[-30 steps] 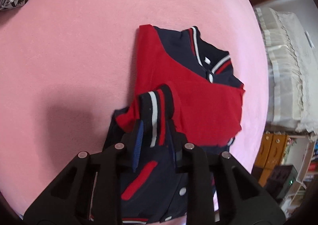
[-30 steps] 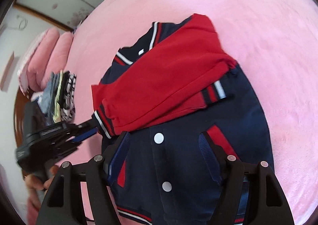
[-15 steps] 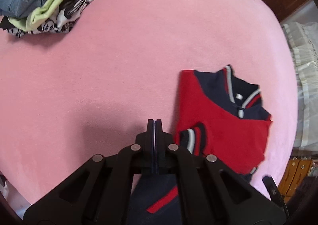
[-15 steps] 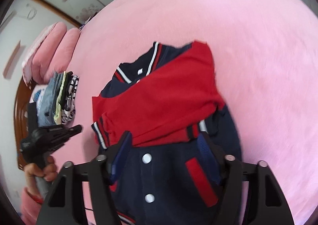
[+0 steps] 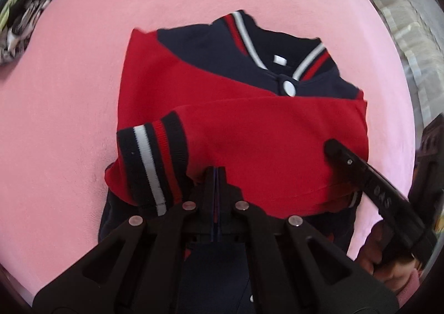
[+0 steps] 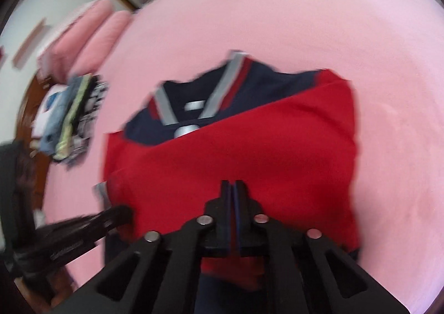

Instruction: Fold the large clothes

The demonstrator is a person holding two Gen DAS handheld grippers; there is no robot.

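Observation:
A navy jacket (image 5: 249, 133) with red sleeves lies on the pink bed (image 5: 69, 119), collar away from me and both sleeves folded across the chest. A striped cuff (image 5: 149, 164) lies at the left. My left gripper (image 5: 217, 171) is shut, its tip over the lower red sleeve beside that cuff, with no cloth between the jaws. My right gripper (image 6: 233, 185) has its jaws closing to meet over the red sleeves of the jacket (image 6: 236, 153), also with nothing visible between them. From the left wrist view the right gripper (image 5: 330, 147) tip touches the sleeve's right part. The left gripper (image 6: 122, 211) shows at the jacket's left edge.
A stack of folded clothes (image 5: 25, 8) sits at the far left of the bed, also seen as that stack (image 6: 75, 117) in the blurred right view. Pink pillows (image 6: 91, 33) lie behind it. A person's hand (image 5: 388, 266) holds the right gripper. Covered furniture (image 5: 410, 22) stands past the bed's right edge.
The left gripper let go of the striped cuff, shut, and moved over the folded sleeves. The right gripper's jaws closed as it moved from the navy front up onto the red sleeves.

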